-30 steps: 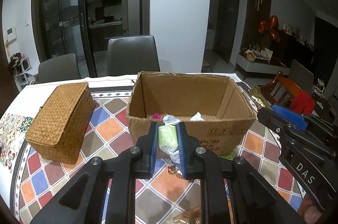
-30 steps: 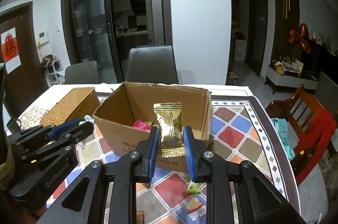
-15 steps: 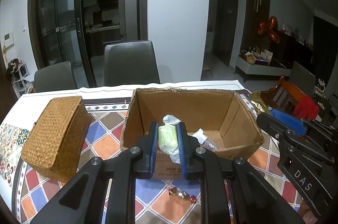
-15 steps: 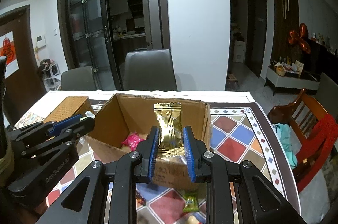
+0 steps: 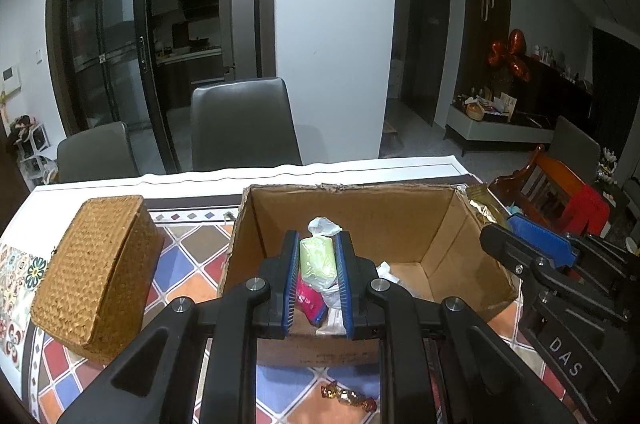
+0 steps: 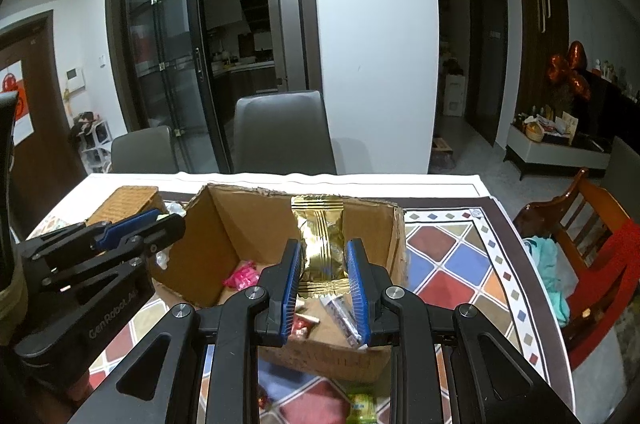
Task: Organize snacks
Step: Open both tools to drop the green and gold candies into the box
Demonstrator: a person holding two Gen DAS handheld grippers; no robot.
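Note:
An open cardboard box (image 5: 436, 220) stands on the tiled table; it also shows in the right wrist view (image 6: 224, 232). My left gripper (image 5: 318, 256) is shut on a pale green wrapped snack (image 5: 317, 260) and holds it over the box's near left part. My right gripper (image 6: 323, 256) is shut on a gold foil snack packet (image 6: 322, 244) and holds it over the box's near right part. Inside the box lie a pink packet (image 6: 241, 276) and several other wrapped snacks.
A closed wicker basket (image 5: 96, 272) sits left of the box. Loose candies lie on the table in front of the box (image 5: 348, 398), and a green one shows in the right wrist view (image 6: 362, 406). Grey chairs (image 5: 244, 127) stand behind the table, a wooden chair (image 6: 592, 244) at the right.
Both grippers have risen and moved forward, from in front of the box to over its opening, each still holding its snack.

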